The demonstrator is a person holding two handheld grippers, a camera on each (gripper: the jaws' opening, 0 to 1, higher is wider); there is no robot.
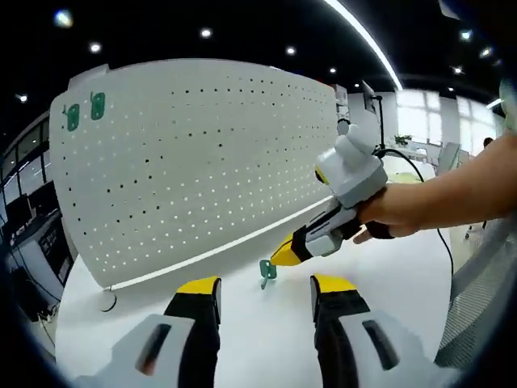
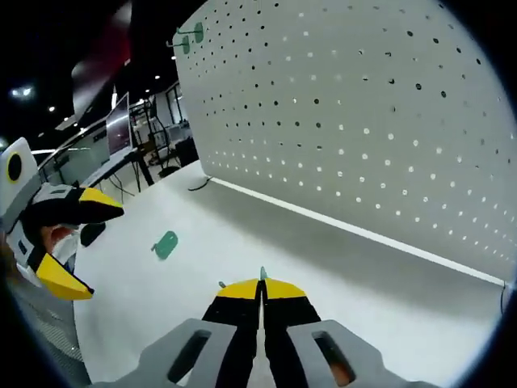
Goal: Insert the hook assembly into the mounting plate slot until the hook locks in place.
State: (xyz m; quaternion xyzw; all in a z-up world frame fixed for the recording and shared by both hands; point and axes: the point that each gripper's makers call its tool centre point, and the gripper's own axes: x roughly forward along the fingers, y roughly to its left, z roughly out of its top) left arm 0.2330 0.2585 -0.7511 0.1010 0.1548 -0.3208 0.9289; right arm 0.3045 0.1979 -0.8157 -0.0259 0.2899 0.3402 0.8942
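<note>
A white pegboard [image 1: 202, 162] stands on the white table [image 1: 266, 339], two green hooks [image 1: 84, 110] mounted near its top corner. The right gripper [image 2: 262, 284] pinches a green hook [image 1: 267, 272] at the table. The left gripper [image 1: 265, 293] gapes. The right gripper view shows another hook [image 2: 166, 244] lying loose.

The white worktop [image 1: 242, 323] is wide and mostly bare, so a gripper can slide across it with lots of room. A big white board full of little holes [image 1: 202, 153] stands up at the back like a wall, and nothing can go past it. Two green hooks [image 1: 85, 109] already hang in its top corner; the other holes are free. One green hook [image 2: 166, 243] lies flat on the worktop, well away from the board. The right gripper [image 1: 284, 252] reaches across in front of the left gripper [image 1: 266, 289].
</note>
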